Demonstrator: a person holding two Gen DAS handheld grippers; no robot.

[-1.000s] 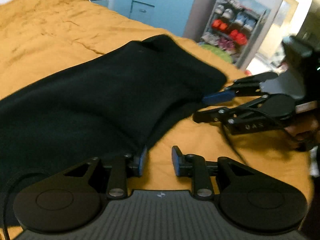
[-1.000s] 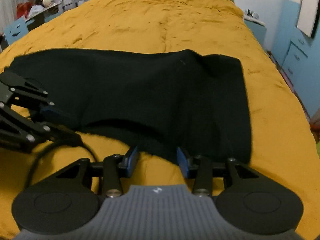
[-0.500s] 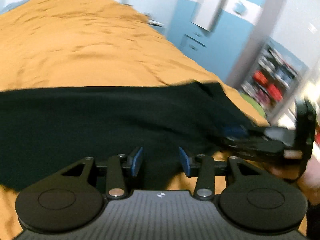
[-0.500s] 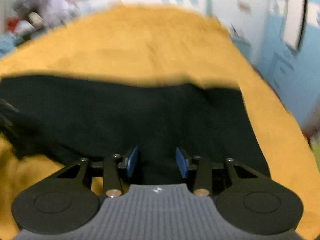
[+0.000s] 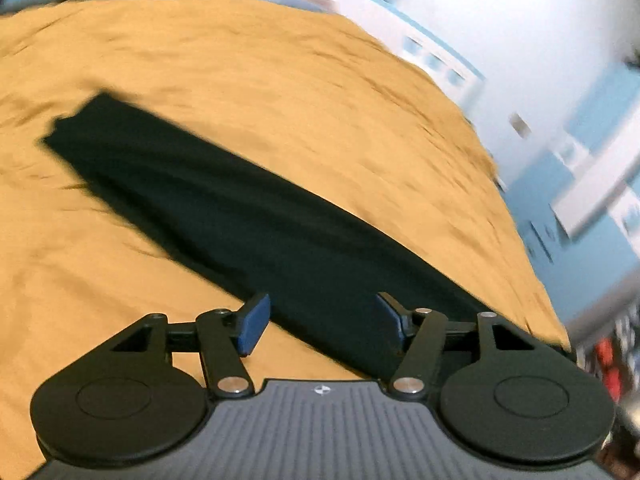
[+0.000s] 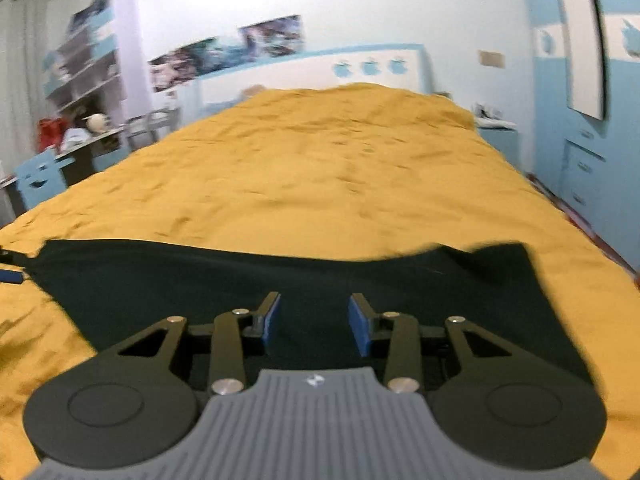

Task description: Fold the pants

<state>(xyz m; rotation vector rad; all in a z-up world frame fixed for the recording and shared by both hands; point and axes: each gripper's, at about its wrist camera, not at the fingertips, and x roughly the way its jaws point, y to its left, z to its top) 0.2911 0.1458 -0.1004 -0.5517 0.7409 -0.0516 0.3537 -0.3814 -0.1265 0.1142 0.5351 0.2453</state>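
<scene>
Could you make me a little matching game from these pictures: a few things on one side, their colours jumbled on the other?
Things:
1. pants
2. bedspread
3. pads of the right gripper
4. headboard

Colours:
A. white with light blue trim
B. black
C. dark blue
D. mustard yellow

Pairs: 1-B, 2-D, 3-C, 4-A

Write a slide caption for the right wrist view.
Open right tongs hover over long black fabric pants spread across a mustard-yellow bedspread.
</scene>
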